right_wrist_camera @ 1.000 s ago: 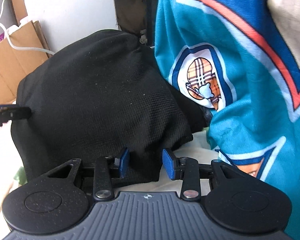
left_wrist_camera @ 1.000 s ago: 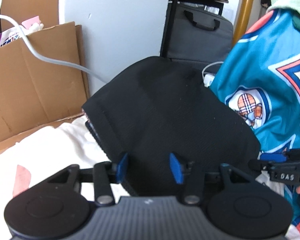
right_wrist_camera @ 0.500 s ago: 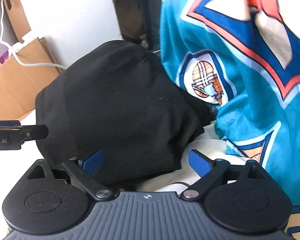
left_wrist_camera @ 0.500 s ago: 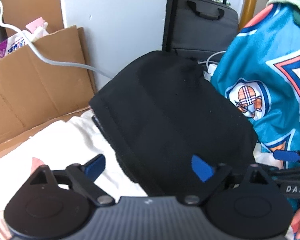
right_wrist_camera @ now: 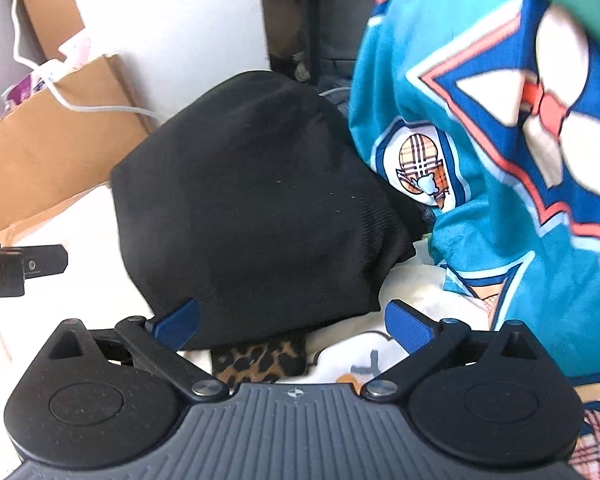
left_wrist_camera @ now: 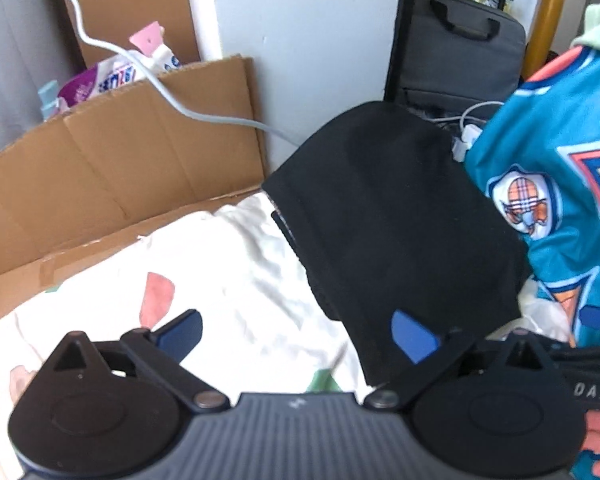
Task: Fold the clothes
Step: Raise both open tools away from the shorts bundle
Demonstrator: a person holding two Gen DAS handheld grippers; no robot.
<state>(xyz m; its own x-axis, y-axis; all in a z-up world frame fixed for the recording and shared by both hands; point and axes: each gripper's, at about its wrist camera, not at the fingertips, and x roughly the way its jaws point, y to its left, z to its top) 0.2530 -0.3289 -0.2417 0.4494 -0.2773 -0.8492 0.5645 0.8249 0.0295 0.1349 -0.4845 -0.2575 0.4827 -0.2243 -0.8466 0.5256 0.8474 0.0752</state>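
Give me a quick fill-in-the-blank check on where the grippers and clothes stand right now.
1. Both the left gripper and the right gripper are ____.
2. The folded garment ahead of them is ____ in colour.
3. The teal jersey lies to the ____ of that garment.
4. The box behind the bedding is made of ____.

Missing words: open; black; right; cardboard

In front of me a black knit garment (left_wrist_camera: 400, 220) lies folded into a rounded bundle on a white printed sheet (left_wrist_camera: 228, 280), its right side against a heaped teal jersey (right_wrist_camera: 500, 160) with white, blue and orange patches.
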